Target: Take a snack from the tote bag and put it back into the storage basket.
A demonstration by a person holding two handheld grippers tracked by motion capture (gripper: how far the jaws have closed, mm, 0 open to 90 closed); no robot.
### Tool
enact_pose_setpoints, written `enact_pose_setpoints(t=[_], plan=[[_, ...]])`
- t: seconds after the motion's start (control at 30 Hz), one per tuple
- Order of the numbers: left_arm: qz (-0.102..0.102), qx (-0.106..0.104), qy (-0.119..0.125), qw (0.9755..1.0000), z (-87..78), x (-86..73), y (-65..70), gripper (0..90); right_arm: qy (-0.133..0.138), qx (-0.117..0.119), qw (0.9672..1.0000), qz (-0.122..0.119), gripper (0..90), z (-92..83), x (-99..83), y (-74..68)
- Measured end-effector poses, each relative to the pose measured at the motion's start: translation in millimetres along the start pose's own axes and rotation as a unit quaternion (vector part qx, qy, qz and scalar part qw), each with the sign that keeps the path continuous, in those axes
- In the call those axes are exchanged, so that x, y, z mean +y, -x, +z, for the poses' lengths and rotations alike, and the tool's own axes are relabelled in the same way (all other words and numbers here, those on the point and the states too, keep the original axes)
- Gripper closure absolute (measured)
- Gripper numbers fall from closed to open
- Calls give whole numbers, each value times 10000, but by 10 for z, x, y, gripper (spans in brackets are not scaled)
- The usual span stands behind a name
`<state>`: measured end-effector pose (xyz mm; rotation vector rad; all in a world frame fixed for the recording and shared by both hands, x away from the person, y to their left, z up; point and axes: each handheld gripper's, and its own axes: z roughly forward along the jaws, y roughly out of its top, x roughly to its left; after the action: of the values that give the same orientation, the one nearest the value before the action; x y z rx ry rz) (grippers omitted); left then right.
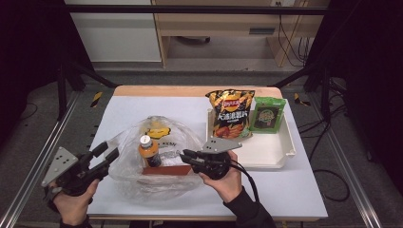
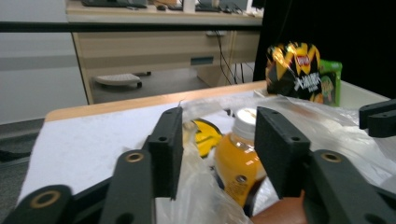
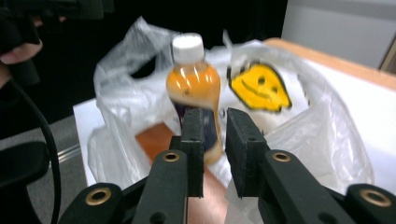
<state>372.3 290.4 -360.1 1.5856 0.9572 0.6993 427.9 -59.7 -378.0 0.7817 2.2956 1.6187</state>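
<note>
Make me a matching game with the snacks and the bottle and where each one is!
Things:
1. orange juice bottle with white cap
2. black and yellow crisp bag
3. green snack packet
4. flat reddish-brown box

Places:
A. right end of the white tray
B. lying in the clear plastic bag, at the bottle's foot
C. standing upright inside the clear plastic bag
D. left part of the white tray

Pairs: 1-C, 2-D, 3-A, 4-B
</note>
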Motion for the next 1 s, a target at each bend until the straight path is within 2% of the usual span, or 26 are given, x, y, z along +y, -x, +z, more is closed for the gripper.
enact_pose_setpoints(t=[0.1, 0.23, 0.37, 0.47, 0.63, 0.77, 0.83, 0.9, 1.0], plan=[[27, -165, -302, 9994, 90, -77, 40, 676, -196, 9, 9998, 46, 795, 10, -111, -1], [-43, -381, -793, 9961, 214, -244, 82, 784, -329, 22, 9994, 94, 803, 16, -242, -3], [73, -523, -1202, 9913, 277, -443, 155, 811, -484, 38, 9987, 153, 802, 62, -363, 0], [55, -570, -1431, 9881, 296, -585, 160, 813, -576, 32, 9982, 148, 790, 117, -429, -22], [41, -649, -1721, 9829, 310, -759, 186, 819, -688, -74, 9976, 12, 749, 234, -514, -82], [76, -696, -1802, 9811, 264, -832, 204, 823, -851, -70, 9963, -59, 767, 282, -596, -133], [128, -675, -1847, 9804, 237, -866, 216, 823, -948, -26, 9955, 4, 794, 283, -642, -138], [150, -665, -1925, 9789, 228, -909, 233, 823, -884, 37, 9960, 122, 824, 259, -679, -129], [228, -623, -2036, 9768, 229, -951, 248, 819, -1045, 61, 9943, 220, 845, 229, -721, -118]])
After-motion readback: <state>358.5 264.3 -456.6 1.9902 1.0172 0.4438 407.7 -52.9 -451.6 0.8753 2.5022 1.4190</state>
